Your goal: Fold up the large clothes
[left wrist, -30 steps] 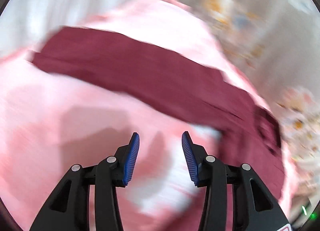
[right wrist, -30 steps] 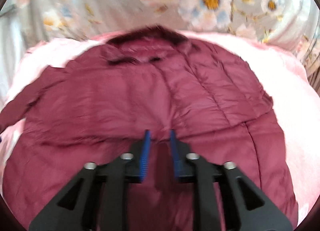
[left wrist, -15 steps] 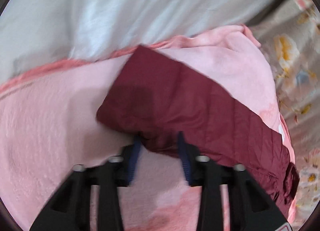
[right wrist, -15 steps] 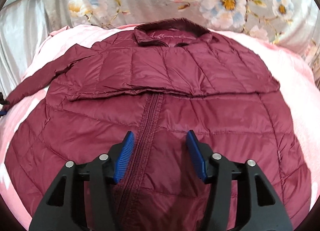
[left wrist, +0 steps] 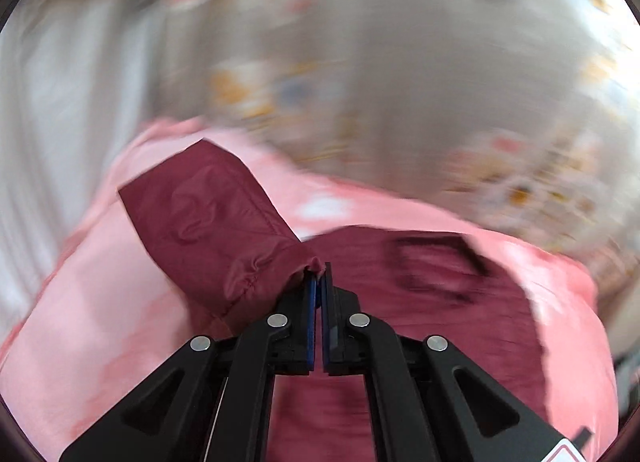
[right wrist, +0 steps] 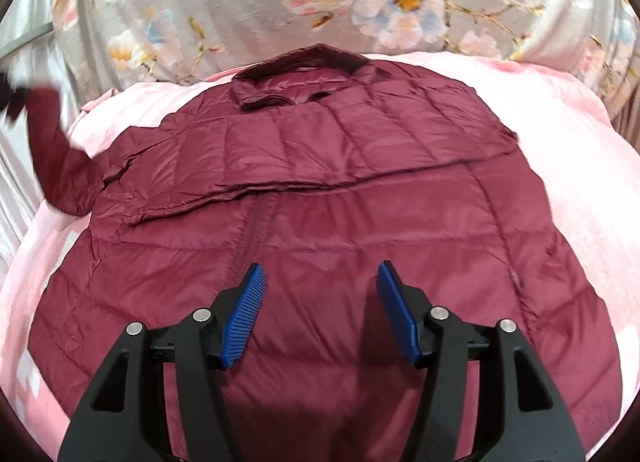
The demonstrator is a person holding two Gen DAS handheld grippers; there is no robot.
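Observation:
A maroon quilted puffer jacket (right wrist: 320,189) lies front up on a pink blanket (right wrist: 580,149), collar at the far end and one sleeve folded across its chest. My right gripper (right wrist: 320,282) is open and empty, hovering over the jacket's lower front beside the zipper. My left gripper (left wrist: 319,274) is shut on the cuff of the jacket's other sleeve (left wrist: 208,213) and holds it lifted off the blanket (left wrist: 100,282). In the right wrist view that raised sleeve (right wrist: 52,141) shows at the far left, blurred.
A grey floral sheet (right wrist: 360,1) lies beyond the blanket's far edge. White fabric (left wrist: 52,101) lies at the left. The left wrist view is heavily motion-blurred.
My left gripper closed on the sleeve cuff and lifted it, swinging toward the jacket body. My right gripper opened wide, letting go of the jacket, and stays over its lower front.

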